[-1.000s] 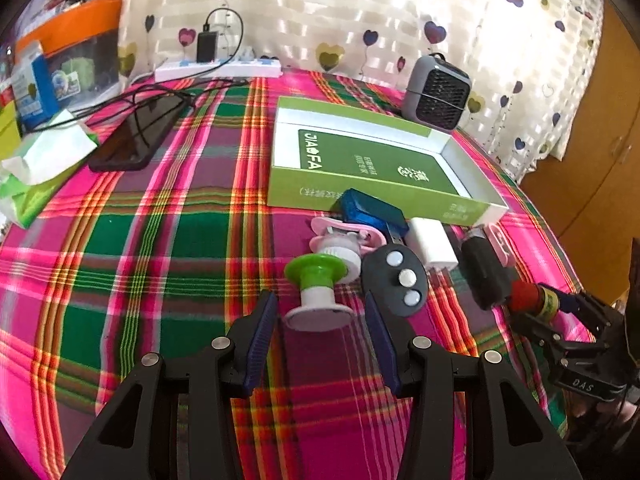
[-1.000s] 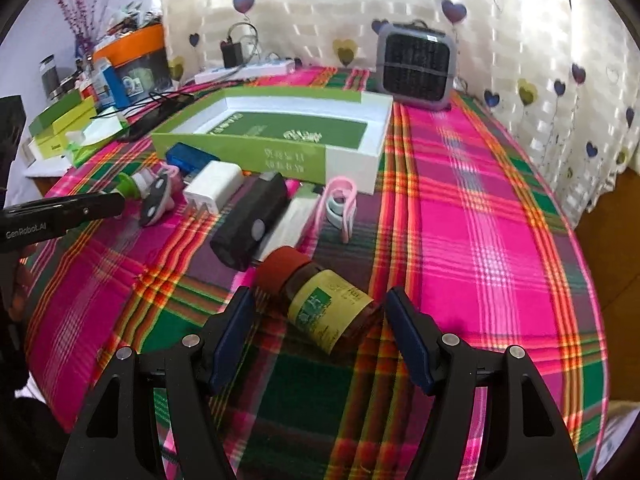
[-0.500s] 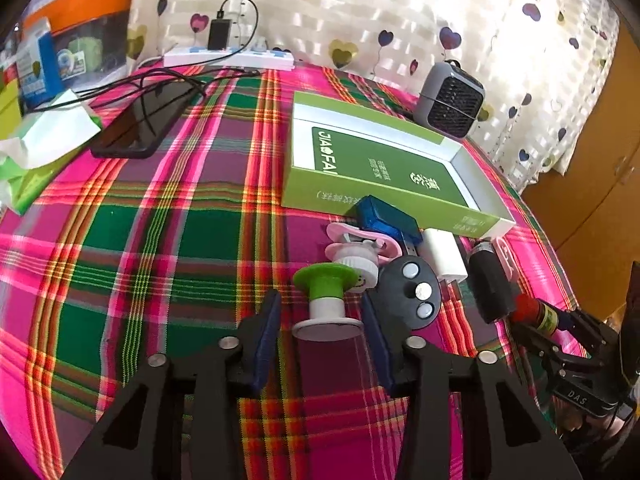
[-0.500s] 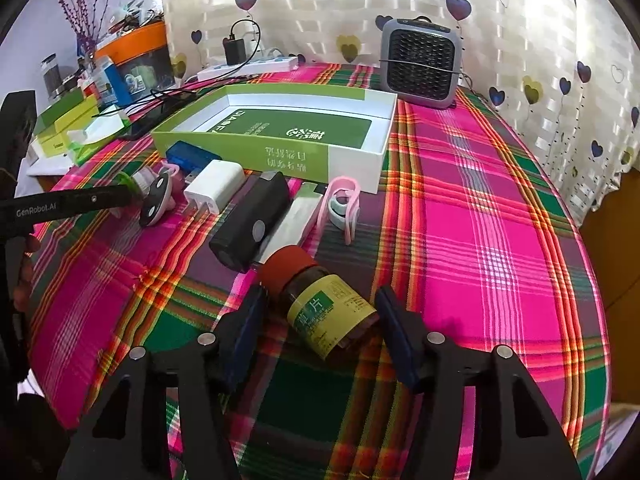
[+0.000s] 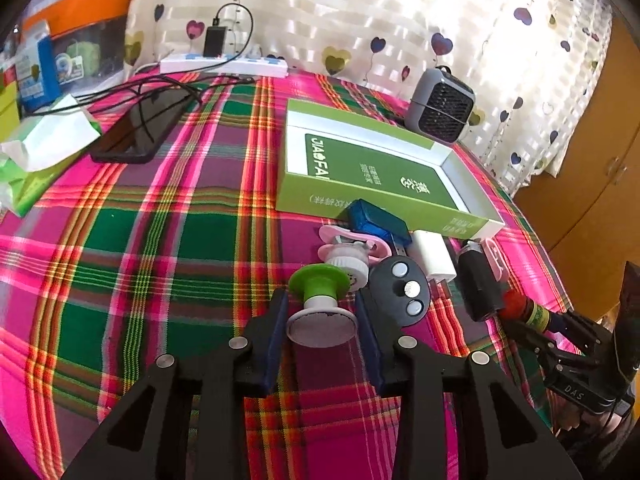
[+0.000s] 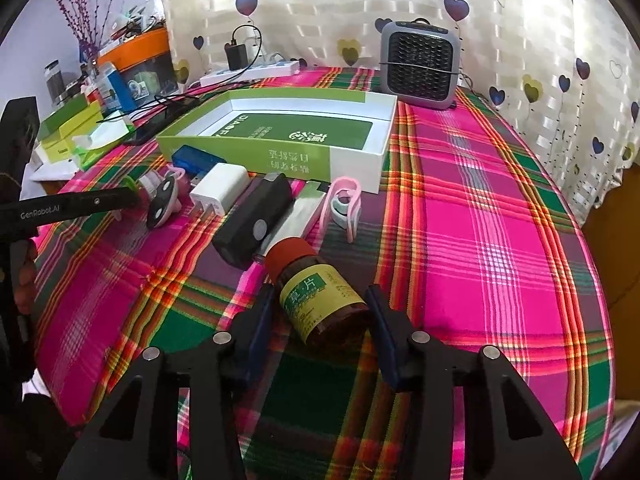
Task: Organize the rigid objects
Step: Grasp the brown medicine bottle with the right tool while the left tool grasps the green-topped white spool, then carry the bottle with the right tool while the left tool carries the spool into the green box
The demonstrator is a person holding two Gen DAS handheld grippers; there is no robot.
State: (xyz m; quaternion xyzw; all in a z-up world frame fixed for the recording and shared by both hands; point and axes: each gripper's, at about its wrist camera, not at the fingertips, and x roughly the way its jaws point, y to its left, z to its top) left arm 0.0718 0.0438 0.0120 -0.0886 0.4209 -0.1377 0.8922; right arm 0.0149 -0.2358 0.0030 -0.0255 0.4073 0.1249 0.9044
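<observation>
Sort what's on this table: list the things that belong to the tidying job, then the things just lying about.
Job:
- green-topped spool, between the closing left gripper jaws
- brown bottle, between the closing right gripper jaws
- green box
- white charger
- black key fob

Lying about:
- grey fan heater
- phone
- power strip

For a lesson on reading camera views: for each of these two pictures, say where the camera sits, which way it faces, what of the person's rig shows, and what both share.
Left wrist: on the left gripper, facing down-forward at the green-topped spool; jaws closing around it.
Right wrist: on the right gripper, facing down-forward at the brown bottle; jaws closing; a hand shows at left.
Shared: green box, black key fob.
</observation>
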